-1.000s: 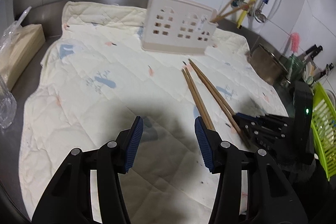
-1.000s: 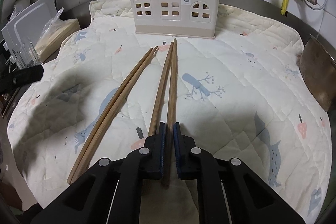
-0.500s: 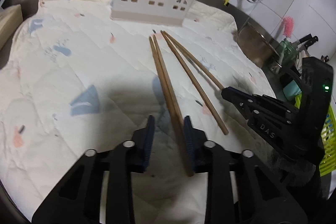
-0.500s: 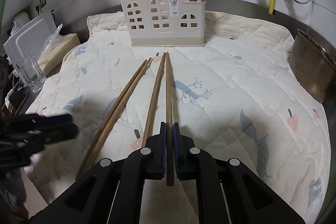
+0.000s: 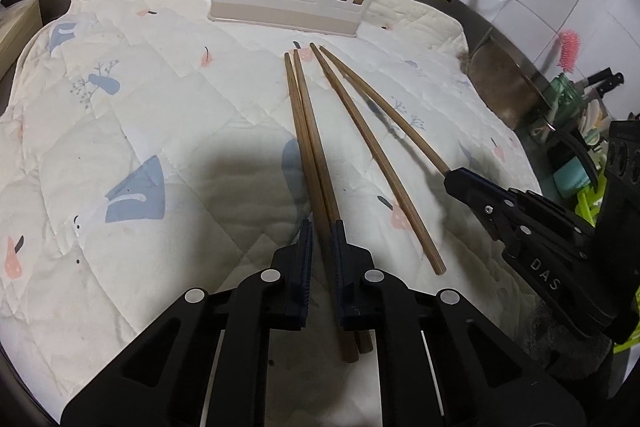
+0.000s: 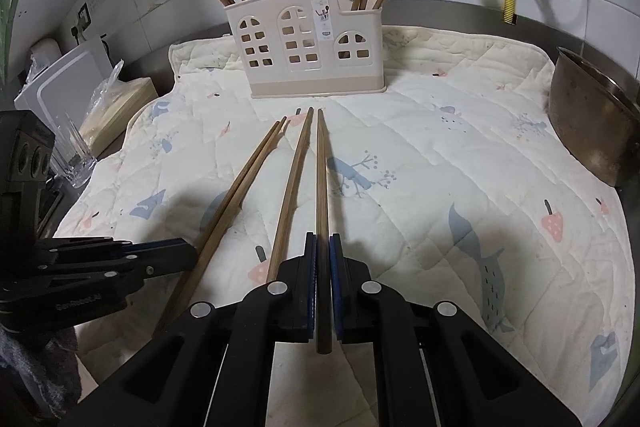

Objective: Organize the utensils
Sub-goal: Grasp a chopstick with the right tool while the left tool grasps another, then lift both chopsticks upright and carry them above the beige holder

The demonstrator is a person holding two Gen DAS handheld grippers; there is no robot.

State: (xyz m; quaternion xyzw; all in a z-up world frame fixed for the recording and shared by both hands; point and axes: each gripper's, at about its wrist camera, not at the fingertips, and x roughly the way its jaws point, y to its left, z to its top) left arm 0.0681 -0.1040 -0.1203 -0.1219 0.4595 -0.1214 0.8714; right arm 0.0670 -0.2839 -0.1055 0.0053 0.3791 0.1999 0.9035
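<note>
Four wooden chopsticks lie on the quilted cloth (image 5: 168, 115) in front of the cream holder (image 6: 306, 47), tips toward it. Left gripper (image 5: 320, 231): jaws have just been closing, now clamped on the left chopstick pair (image 5: 308, 135). Right gripper (image 6: 323, 241): pinched tight on a single chopstick (image 6: 322, 171). Its mate (image 6: 294, 179) lies loose just beside. More chopsticks stand in the holder's end compartments.
</note>
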